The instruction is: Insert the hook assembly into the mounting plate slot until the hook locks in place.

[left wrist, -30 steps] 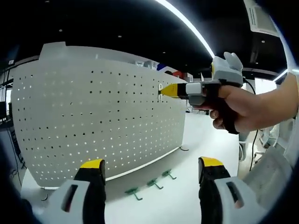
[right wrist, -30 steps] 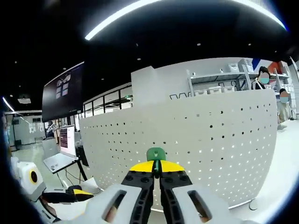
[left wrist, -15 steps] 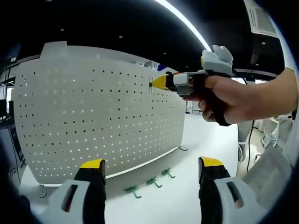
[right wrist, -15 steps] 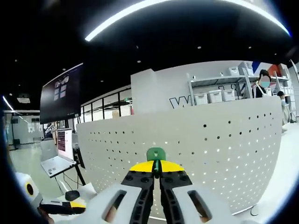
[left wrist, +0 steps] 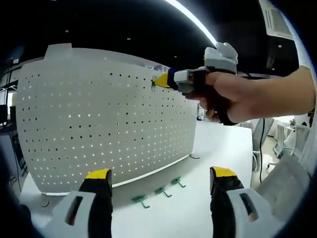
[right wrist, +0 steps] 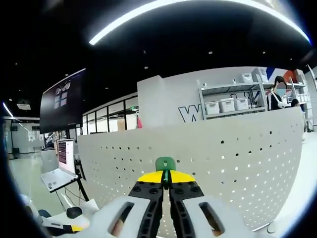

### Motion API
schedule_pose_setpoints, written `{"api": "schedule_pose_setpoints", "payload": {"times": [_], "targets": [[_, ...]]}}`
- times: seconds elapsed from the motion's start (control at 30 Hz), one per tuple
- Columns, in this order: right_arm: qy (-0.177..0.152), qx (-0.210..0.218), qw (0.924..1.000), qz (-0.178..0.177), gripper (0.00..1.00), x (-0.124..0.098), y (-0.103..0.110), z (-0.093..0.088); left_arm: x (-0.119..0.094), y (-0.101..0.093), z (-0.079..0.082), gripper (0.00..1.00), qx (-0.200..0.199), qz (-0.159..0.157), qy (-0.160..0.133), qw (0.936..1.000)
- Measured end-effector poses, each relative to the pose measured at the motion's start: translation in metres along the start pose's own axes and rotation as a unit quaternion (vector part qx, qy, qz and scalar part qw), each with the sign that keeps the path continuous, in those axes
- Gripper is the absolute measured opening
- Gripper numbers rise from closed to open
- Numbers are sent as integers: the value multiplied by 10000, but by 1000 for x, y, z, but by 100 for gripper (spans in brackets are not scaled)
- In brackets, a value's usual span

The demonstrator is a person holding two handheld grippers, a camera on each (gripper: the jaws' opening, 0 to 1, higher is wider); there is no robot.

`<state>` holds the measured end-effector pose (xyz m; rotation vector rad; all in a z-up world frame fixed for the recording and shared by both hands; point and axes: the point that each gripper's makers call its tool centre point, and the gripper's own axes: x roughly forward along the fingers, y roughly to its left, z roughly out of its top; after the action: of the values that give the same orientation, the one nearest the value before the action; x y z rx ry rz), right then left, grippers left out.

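Right gripper (right wrist: pixel 165 179) clamped on green hook (right wrist: pixel 165 164)
Hook tip sat near the top edge of the white pegboard (right wrist: pixel 233 168)

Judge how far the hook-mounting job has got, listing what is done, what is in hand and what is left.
Done: the right gripper is shut on a green hook. In hand: it holds that hook up at the white pegboard, near its top edge. Left: no hook is seen locked in yet, three green hooks lie on the table, and the left gripper is open.

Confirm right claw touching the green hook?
Touching. Right gripper view: the right claw has its jaws shut on the green hook, whose top pokes out above the yellow tips.
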<state>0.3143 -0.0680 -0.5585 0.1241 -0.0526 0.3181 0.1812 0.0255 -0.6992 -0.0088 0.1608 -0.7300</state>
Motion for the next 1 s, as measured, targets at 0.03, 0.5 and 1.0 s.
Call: {"api": "schedule_pose_setpoints", "payload": {"times": [0.03, 0.5, 1.0], "targets": [[-12, 0, 10000, 0, 0, 1, 0, 1, 0, 1, -1, 83, -9, 11, -4, 10000], [-146, 66, 9998, -139, 1, 16, -3, 10, -2, -2, -5, 83, 0, -4, 18, 10000], [-193, 90, 9997, -118, 1, 36, 11, 12, -5, 0, -9, 82, -83, 30, 31, 10000]]}}
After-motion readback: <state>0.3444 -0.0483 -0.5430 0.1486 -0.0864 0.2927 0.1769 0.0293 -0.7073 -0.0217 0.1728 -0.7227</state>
